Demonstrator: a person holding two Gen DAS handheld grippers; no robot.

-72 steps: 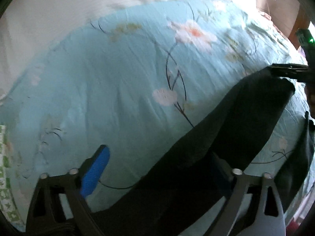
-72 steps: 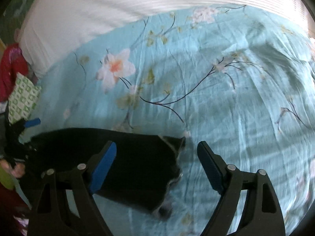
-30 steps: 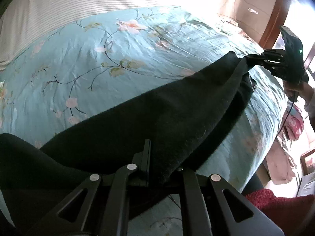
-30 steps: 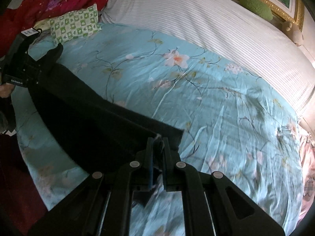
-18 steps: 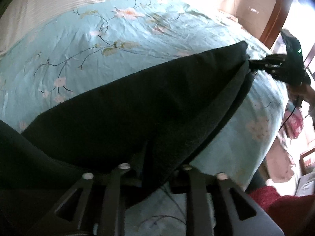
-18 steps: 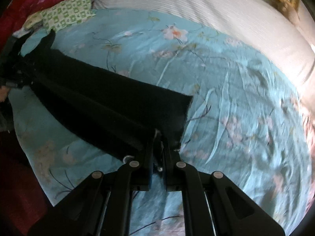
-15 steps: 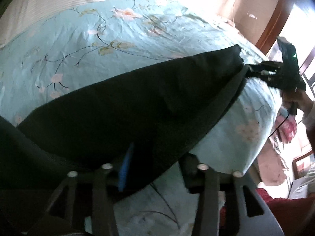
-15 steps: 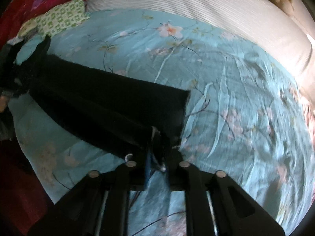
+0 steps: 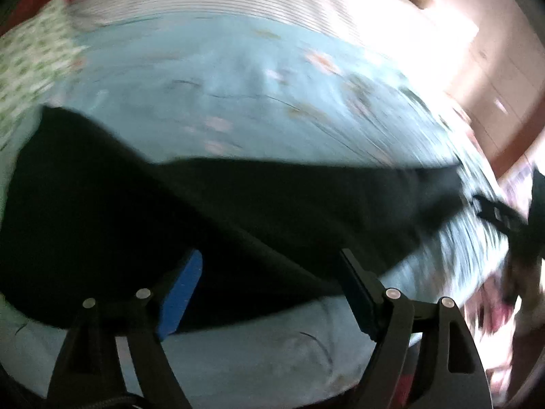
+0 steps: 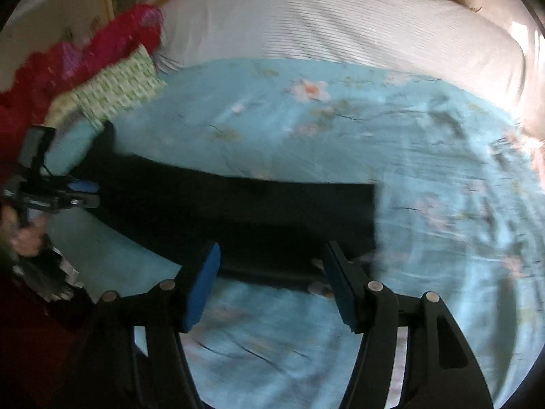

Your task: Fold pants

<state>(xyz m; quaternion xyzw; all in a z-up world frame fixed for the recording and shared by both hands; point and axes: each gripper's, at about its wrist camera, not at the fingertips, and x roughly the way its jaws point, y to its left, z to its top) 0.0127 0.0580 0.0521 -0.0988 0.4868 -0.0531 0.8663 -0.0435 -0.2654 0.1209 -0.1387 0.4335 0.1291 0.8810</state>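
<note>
bedspread [image 10: 425, 143], pants [image 10: 238, 204] beyond parted fingers [image 10: 201, 289]

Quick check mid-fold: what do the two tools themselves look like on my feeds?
Both match: the left tool and right tool have black skeletal frames with triangular cutouts, silver rivets, and blue pads on the inner fingers. No sleeves or markings are visible.

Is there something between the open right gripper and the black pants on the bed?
Nothing visible. The right gripper hangs open over the near edge of the black pants, which lie flat on the floral sheet.
</note>
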